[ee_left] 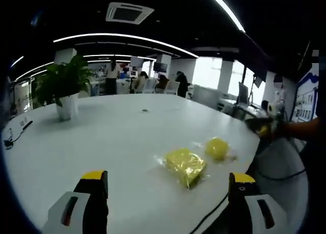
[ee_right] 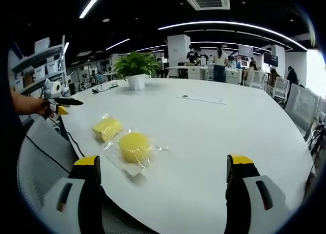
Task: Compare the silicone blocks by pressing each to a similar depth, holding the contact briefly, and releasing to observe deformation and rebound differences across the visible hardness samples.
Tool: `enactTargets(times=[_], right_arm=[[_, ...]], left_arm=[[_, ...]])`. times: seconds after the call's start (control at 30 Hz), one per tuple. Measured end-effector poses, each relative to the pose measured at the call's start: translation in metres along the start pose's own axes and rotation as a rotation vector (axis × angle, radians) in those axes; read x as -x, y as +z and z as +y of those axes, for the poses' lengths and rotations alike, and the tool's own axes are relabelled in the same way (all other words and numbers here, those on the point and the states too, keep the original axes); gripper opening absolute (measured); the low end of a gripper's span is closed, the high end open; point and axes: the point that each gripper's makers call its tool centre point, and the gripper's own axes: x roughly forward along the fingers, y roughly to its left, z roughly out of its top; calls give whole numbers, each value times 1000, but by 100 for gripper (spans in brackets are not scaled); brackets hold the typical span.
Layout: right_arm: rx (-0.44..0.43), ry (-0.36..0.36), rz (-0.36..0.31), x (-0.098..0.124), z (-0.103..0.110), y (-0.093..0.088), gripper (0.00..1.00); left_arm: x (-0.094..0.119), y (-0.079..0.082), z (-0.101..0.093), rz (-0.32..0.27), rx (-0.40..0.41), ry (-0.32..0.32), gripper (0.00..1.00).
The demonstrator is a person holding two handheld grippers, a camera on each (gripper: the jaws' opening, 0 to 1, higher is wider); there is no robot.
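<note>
Square block [ee_left: 185, 165]: yellow, bagged, on the white table [ee_left: 112, 137] near its edge
Round block [ee_left: 217, 148]: yellow, bagged, just beside the square one
Left gripper [ee_left: 168, 191]: jaws apart, above the table, holding nothing
Right gripper [ee_right: 163, 175]: jaws apart, holding nothing
Potted plant [ee_left: 63, 86]: far side of the table

Each hand-held tool has two black jaws capped in yellow, set on white housings with dark slots; the left gripper [ee_left: 168, 188] shows an orange-red mark in its left slot. The right gripper [ee_right: 163, 170] matches it. A black cable trails from each; the person's sleeve looks dark, though it's murky.
</note>
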Motion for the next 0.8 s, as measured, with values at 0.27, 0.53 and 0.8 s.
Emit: enactTargets(times=[0.27, 0.53, 0.8], right_arm=[[3, 2, 1, 0, 4, 2, 96], [13, 16, 15, -1, 9, 0, 96], [-3, 8, 12, 1, 6, -1, 96]], left_arm=[[-8, 6, -15, 14, 51, -48, 100], [-25, 33, -33, 21, 88, -95, 100], [-50, 58, -61, 53, 175, -202, 100]])
